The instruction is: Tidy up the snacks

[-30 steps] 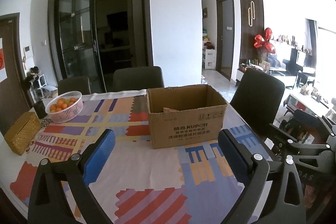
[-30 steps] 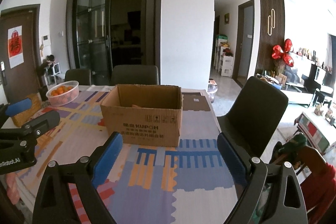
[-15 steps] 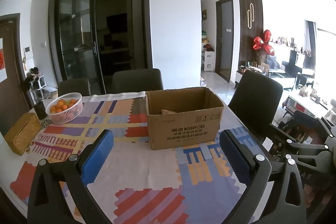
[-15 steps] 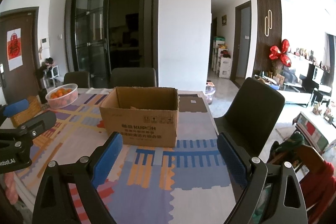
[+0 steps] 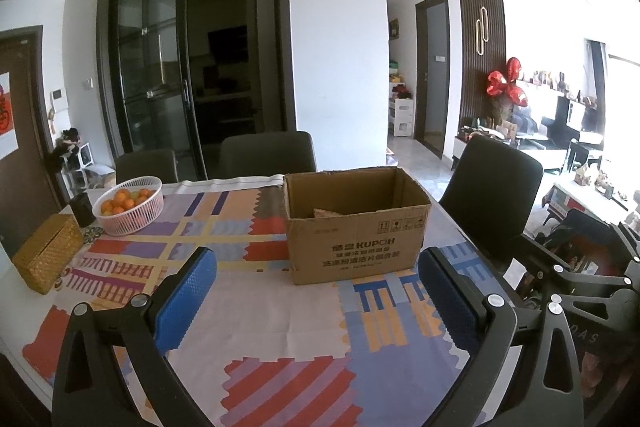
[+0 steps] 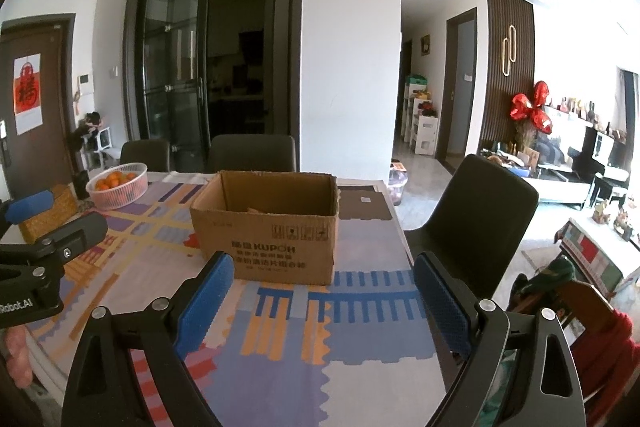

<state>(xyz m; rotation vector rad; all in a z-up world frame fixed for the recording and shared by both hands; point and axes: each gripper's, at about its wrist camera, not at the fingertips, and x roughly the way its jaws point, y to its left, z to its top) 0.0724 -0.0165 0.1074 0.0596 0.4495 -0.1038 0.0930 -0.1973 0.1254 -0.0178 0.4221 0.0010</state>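
Both cameras are drawing back and rising slightly: against the views of a second ago, the box [image 5: 356, 223] is sitting a little smaller and higher, at centre frame in the left view and centre-left in the right view, with more of the tablecloth [image 5: 256, 315] showing beneath it. Nothing on the table is shifting; only the viewpoints are moving. The left gripper [image 5: 318, 301] is hanging above the cloth at the bottom of its frame with fingers spread wide and nothing between the blue pads [image 5: 186, 297]. The right gripper [image 6: 322, 303] is matching it, likewise spread and empty. The box is standing upright, flaps open, on the far half of the table; a brownish scrap of something is showing low inside it, too hidden to identify as a snack. No loose snack is lying on the visible cloth. The basket [image 5: 130, 205] of oranges at left of frame and the woven case [image 5: 48, 253] below it are holding their places. In my judgement the retreat with empty fingers is fitting either a pause before fetching snacks from out of view, or a withdrawal after snacks are already resting in the box; the pictures are not settling which.
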